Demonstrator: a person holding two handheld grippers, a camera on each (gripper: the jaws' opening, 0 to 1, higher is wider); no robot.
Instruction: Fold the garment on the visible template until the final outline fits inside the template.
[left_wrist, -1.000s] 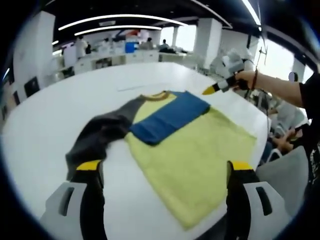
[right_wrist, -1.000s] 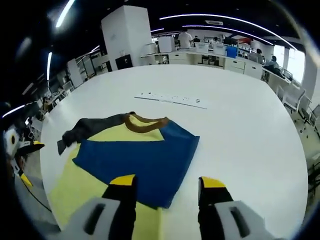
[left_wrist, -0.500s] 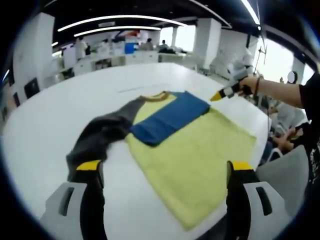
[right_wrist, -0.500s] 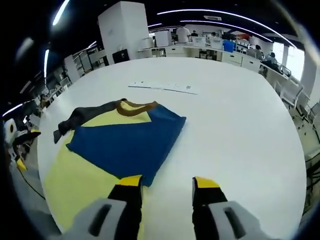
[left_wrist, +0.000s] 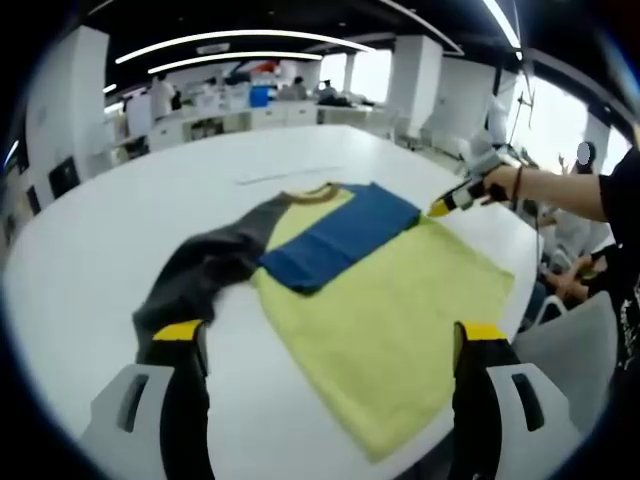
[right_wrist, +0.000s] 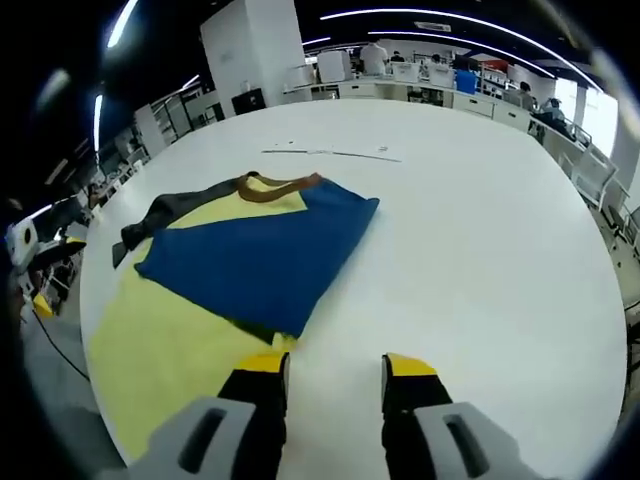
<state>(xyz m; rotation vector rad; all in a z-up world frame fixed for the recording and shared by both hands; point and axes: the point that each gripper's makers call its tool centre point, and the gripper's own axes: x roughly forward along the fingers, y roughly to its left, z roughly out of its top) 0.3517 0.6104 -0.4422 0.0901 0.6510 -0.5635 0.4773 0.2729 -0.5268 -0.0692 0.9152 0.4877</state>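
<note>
Shirt (left_wrist: 390, 300) soft, limp: pinch grey sleeve (left_wrist: 195, 270) at cuff. Left gripper (left_wrist: 330, 345) jaws released; right gripper (right_wrist: 335, 365) apart, holding nothing.

The left gripper view looks from the near edge of the round white table (left_wrist: 90, 250) across the shirt (left_wrist: 390, 310) toward far windows, set back and fairly high. The right gripper view faces the shirt (right_wrist: 190, 320) from its opposite side, lower and closer, toward far desks. Both share the shirt's folded blue sleeve (left_wrist: 335, 240) (right_wrist: 250, 265) and brown collar (right_wrist: 275, 187).
</note>
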